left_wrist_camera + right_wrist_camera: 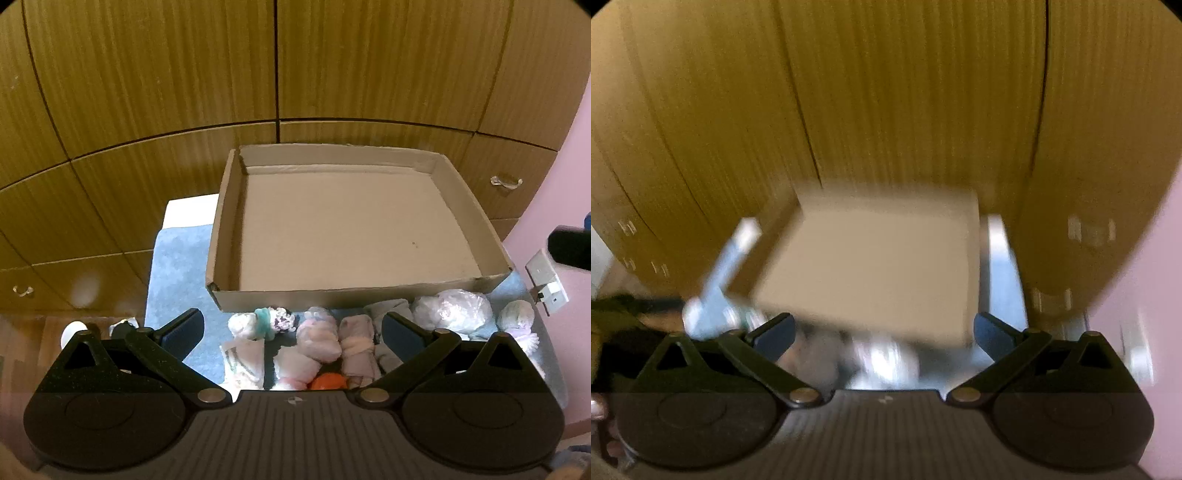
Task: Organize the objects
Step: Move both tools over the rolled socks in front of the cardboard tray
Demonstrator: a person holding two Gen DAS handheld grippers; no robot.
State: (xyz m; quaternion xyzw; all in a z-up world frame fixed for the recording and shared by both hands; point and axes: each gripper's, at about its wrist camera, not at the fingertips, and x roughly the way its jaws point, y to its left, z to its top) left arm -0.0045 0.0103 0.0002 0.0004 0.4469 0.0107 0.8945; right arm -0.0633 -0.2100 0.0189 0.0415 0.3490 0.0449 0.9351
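Note:
A shallow open cardboard box (476,286) lies on a blue-grey mat (177,266), with nothing inside it. In front of it lies a row of rolled socks and small cloth bundles (319,338), pale pink, white and grey, with a teal-banded one (264,321) and an orange item (328,382). My left gripper (291,330) is open and empty, hovering just above this row. The right wrist view is motion-blurred: my right gripper (882,332) is open and empty, facing the same box (871,266) and blurred pale bundles (882,360).
Wooden cabinet doors and drawers (277,74) with clear handles (506,181) stand behind the box. A pink wall (569,177) with a white socket (546,282) is at the right. A dark object (570,247) enters from the right edge.

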